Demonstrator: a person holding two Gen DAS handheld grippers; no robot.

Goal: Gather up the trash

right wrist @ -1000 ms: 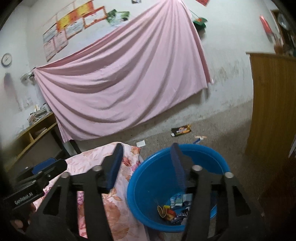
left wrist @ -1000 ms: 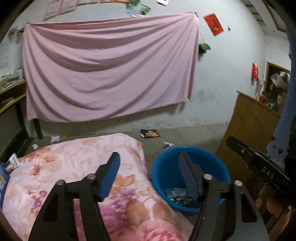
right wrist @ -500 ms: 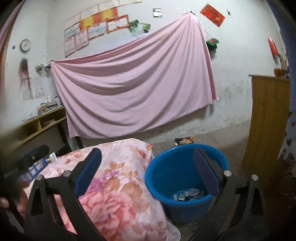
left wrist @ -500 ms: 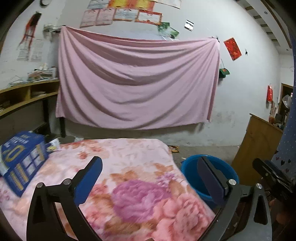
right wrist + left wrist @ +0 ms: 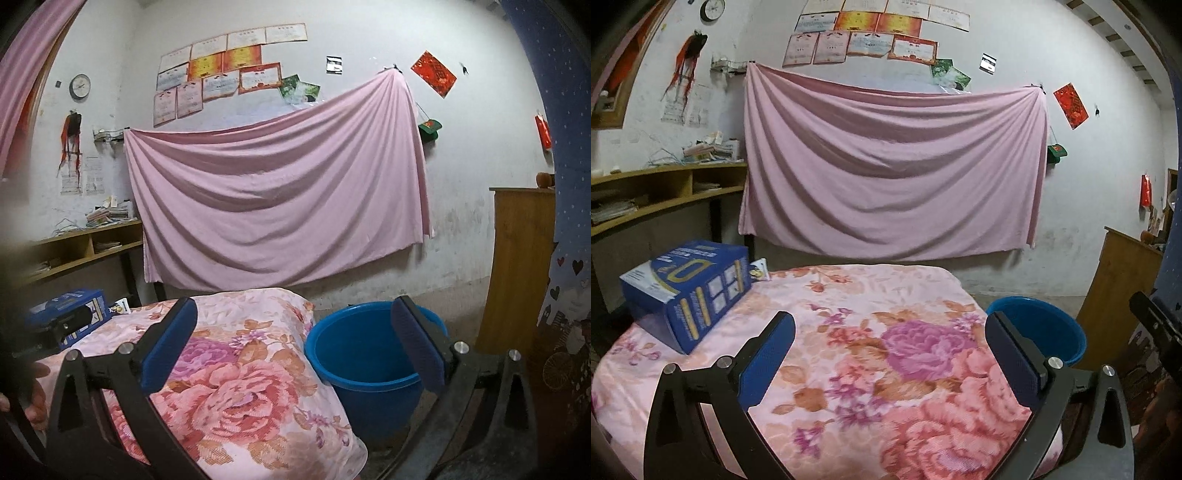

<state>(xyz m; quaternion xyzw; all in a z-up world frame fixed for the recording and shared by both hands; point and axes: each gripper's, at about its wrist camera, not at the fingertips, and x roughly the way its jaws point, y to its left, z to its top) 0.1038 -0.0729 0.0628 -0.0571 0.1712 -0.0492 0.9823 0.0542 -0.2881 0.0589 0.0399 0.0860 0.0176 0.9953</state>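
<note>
Left wrist view: blue box (image 5: 687,291) bears a large yellow "D".

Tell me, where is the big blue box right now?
The blue box sits at the far left of the floral blanket in the left wrist view, beside a small white packet, across from the blue basin.

Pink sheet (image 5: 890,173) across wall
</note>
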